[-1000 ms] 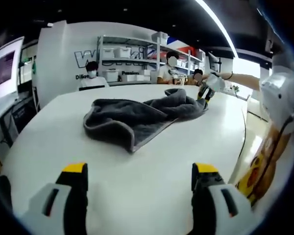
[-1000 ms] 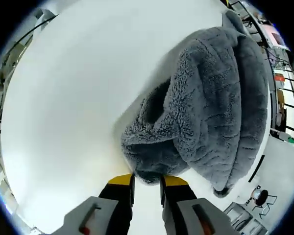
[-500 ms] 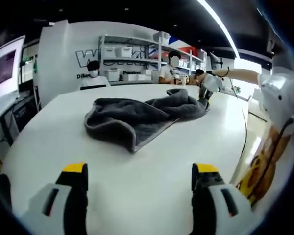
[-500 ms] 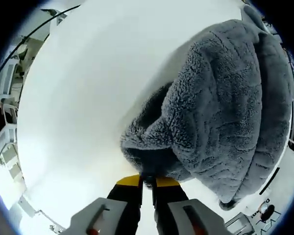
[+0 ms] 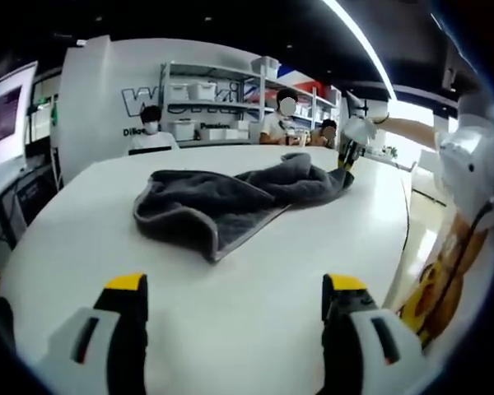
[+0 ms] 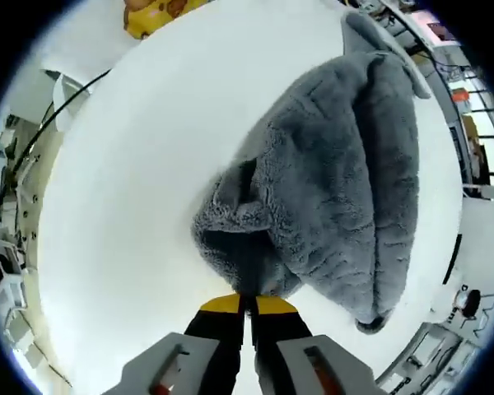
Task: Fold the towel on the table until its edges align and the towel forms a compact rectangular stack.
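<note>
Grey towel (image 5: 230, 196) bunched mid-worktop (image 5: 255, 280), folds rumpled. Right gripper (image 6: 249, 303) clamped on a towel corner, jaws nearly together; seen at 2 o'clock in the left gripper view. Left gripper (image 5: 235, 288) jaws spread wide, holding nothing, at 6 o'clock.

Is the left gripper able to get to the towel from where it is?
Probably yes. The left gripper is open and nothing lies on the white table between it and the grey towel's near edge. The right gripper pinches the far corner, away from that path.
</note>
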Demonstrator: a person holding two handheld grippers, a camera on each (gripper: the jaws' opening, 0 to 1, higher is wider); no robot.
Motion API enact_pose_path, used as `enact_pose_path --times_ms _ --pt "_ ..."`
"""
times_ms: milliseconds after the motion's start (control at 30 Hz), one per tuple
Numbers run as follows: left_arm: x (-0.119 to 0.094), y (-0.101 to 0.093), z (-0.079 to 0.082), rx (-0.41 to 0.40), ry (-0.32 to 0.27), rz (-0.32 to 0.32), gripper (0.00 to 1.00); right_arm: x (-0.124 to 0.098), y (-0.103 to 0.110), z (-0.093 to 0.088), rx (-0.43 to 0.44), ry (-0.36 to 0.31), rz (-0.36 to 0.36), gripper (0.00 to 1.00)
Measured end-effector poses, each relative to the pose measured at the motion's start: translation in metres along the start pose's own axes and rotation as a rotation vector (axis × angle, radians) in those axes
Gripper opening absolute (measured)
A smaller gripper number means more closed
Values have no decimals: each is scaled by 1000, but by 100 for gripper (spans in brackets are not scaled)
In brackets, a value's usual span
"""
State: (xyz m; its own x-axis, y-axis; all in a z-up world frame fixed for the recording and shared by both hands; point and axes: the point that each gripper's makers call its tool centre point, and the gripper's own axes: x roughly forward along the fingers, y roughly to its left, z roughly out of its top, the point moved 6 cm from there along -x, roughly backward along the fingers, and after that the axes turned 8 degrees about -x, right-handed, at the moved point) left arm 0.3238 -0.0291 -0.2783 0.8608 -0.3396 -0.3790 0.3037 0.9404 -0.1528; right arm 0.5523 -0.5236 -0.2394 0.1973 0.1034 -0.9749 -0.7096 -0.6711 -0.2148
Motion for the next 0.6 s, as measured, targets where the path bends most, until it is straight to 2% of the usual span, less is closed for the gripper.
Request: enact_pose_path --times_ms 33,133,267,300,400,600 --pt "-1 0 0 0 -2 -3 92 -2 1 1 9 -4 -6 3" --pt "-5 -1 -1 5 -7 -14 92 -28 14 8 104 -49 -68 3" --pt "-10 -1 0 9 -17 -20 92 -53 24 12 148 -57 -128 3" --pt "-11 -1 0 10 -21 -21 92 -61 25 13 170 -60 -168 3" --pt "-14 -1 0 12 -28 -24 92 -73 29 16 191 -68 -201 3" --pt "-16 -1 0 16 -39 -33 92 -113 32 27 265 -103 -359 2"
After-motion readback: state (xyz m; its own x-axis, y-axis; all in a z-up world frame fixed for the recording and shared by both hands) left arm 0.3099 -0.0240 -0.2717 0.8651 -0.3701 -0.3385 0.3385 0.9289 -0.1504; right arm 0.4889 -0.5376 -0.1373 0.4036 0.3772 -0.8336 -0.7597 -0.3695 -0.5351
